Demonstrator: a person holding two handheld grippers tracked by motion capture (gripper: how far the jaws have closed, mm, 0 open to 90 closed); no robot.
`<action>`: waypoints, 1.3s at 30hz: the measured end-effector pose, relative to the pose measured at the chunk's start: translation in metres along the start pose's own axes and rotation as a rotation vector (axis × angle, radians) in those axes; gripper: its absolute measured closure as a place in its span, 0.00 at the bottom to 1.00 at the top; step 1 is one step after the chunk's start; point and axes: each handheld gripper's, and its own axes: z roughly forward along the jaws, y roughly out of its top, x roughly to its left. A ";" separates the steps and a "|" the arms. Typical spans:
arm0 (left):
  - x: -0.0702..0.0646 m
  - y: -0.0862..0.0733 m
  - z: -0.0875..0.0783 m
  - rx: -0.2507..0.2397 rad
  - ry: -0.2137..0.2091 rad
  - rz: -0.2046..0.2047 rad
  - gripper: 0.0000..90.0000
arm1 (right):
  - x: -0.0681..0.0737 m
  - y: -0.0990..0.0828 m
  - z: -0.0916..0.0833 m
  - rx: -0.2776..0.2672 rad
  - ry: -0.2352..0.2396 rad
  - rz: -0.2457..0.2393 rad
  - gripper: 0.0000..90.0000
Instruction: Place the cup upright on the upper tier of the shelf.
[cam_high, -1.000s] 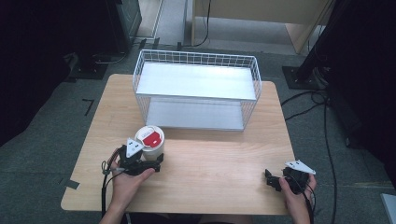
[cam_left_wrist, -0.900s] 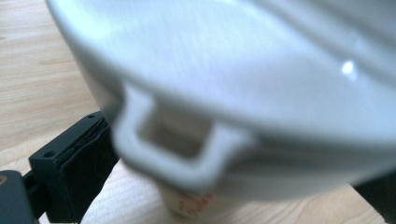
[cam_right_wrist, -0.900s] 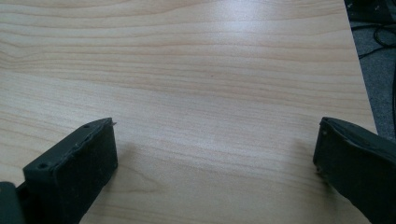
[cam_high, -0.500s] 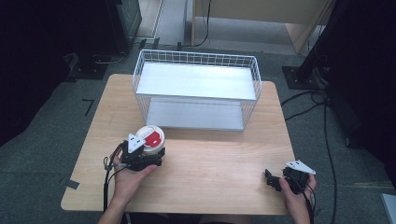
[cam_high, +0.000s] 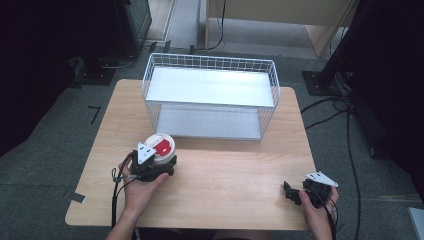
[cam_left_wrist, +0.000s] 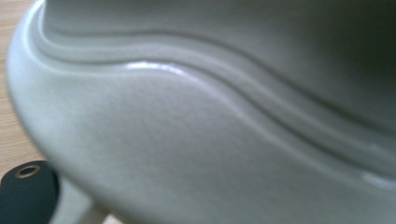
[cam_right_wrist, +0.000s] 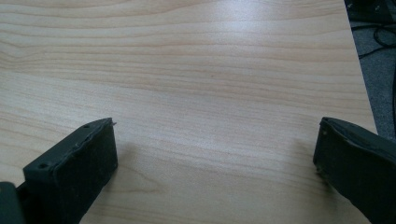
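Note:
A round white container (cam_high: 161, 146) with a red patch on its lid stands on the left part of the wooden table (cam_high: 235, 180). My left gripper (cam_high: 161, 160) is pressed up against its near side. In the left gripper view the container's pale ribbed wall (cam_left_wrist: 210, 140) is very close, and one black fingertip (cam_left_wrist: 25, 186) shows at the lower left beside it. The other jaw is hidden, so the grip is unclear. My right gripper (cam_high: 290, 194) rests near the table's front right edge, its jaws wide apart over bare wood (cam_right_wrist: 215, 154).
A white wire basket shelf (cam_high: 210, 58) with two white levels stands at the back middle of the table. Black cables and stands lie on the floor to the right and at the back left.
My left gripper has slid forward and a little right up to the white container, then stayed there. The right gripper has not moved.

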 end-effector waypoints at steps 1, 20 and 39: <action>0.000 0.000 0.000 0.000 0.000 0.000 0.10 | 0.000 0.000 0.000 0.000 0.000 0.000 0.00; -0.005 0.018 -0.016 -0.169 0.043 0.029 0.10 | 0.000 0.000 0.000 -0.001 0.000 -0.001 0.00; -0.020 0.057 -0.026 -0.338 0.049 0.088 0.10 | -0.001 0.000 0.000 0.000 0.006 -0.008 0.00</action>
